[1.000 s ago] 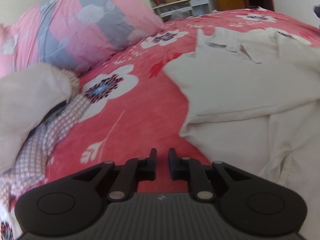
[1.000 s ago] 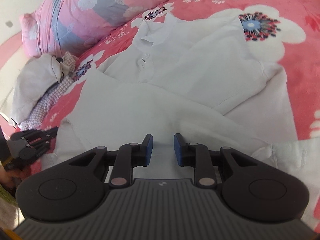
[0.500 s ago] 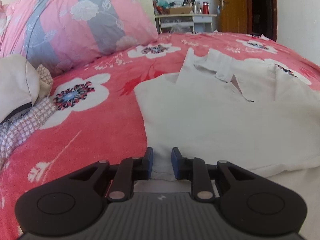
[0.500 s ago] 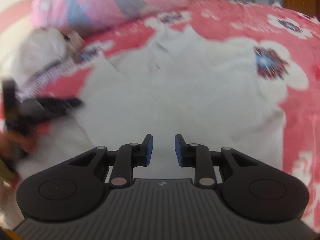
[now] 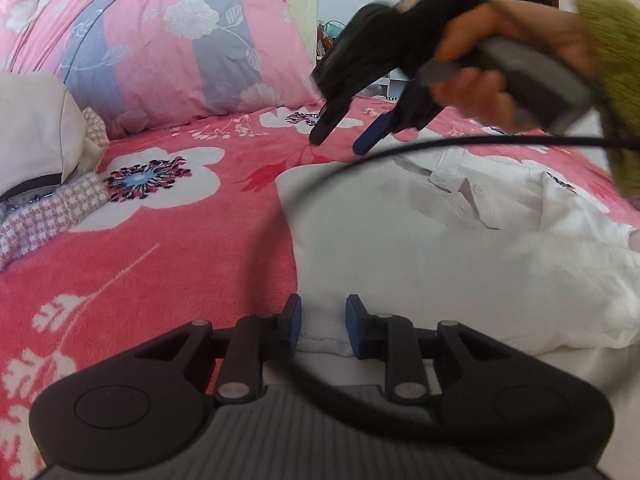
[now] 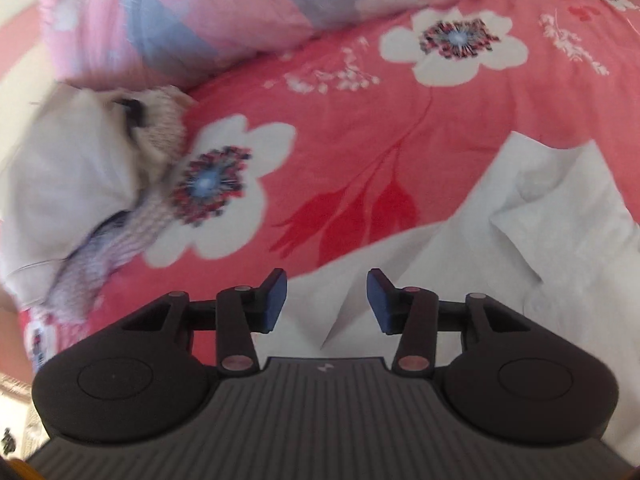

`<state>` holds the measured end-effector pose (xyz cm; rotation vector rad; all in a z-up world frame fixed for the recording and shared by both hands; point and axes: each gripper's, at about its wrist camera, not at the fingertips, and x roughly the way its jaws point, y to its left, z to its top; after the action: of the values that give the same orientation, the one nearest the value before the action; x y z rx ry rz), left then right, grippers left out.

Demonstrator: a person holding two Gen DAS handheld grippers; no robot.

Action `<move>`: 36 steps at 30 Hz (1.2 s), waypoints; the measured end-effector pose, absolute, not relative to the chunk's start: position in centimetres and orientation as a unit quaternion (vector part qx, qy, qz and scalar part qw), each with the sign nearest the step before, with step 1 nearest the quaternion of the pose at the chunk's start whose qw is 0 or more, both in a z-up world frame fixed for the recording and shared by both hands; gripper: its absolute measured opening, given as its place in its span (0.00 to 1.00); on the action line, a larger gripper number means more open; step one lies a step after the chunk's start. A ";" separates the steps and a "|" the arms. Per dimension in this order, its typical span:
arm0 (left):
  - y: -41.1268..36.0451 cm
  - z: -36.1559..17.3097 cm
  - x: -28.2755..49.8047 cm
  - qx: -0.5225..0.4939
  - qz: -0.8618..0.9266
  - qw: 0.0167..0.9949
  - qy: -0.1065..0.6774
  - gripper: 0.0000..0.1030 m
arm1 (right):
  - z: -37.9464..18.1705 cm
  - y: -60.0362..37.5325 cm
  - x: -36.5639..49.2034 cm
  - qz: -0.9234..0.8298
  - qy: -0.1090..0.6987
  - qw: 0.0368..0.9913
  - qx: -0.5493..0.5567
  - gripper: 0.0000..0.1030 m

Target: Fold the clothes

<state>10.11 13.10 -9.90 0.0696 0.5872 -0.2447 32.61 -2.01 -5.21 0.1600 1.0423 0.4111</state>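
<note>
A white shirt point(image 5: 460, 248) lies flat on the red flowered bedspread point(image 5: 180, 260), collar point(image 5: 460, 172) at the far end. My left gripper point(image 5: 323, 326) sits low at the shirt's near left edge. Its jaws are opening, and the hem shows in the gap without being pinched. My right gripper point(image 5: 342, 140), held by a hand with a green sleeve point(image 5: 608, 60), hovers above the shirt's far left corner. In the right wrist view that gripper point(image 6: 326, 296) hangs over the white shirt point(image 6: 540, 240) where it meets the bedspread point(image 6: 360, 140). Its jaws are opening with nothing between them.
A pink and grey flowered pillow point(image 5: 160, 40) leans at the head of the bed. A pile of other clothes point(image 5: 36, 140), cream and checked, lies at the left. A black cable point(image 5: 480, 142) crosses above the shirt. A door stands in the far background.
The right gripper swept fast to the left across the shirt to its far left corner and now shows in the left wrist view, jaws wider. The left gripper's jaws widened slightly at the hem.
</note>
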 end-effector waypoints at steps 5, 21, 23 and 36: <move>12.9 -9.9 10.0 0.042 -0.118 0.950 0.287 0.26 | -7.1 -1.2 35.6 0.152 0.538 0.824 0.095 0.43; 12.6 -9.8 9.8 0.058 -0.111 0.951 0.283 0.26 | -9.0 -0.1 35.7 0.159 0.495 0.852 0.063 0.00; 12.6 -9.8 9.8 0.058 -0.110 0.951 0.284 0.26 | -9.5 0.0 35.7 0.167 0.484 0.856 0.067 0.00; 12.7 -9.8 10.0 0.060 -0.109 0.950 0.285 0.26 | -3.2 -7.8 32.4 0.256 0.367 0.867 0.220 0.05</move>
<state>9.98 12.70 -9.83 0.1219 0.5794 -0.2209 32.40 -7.76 -3.19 0.4607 0.7694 0.5351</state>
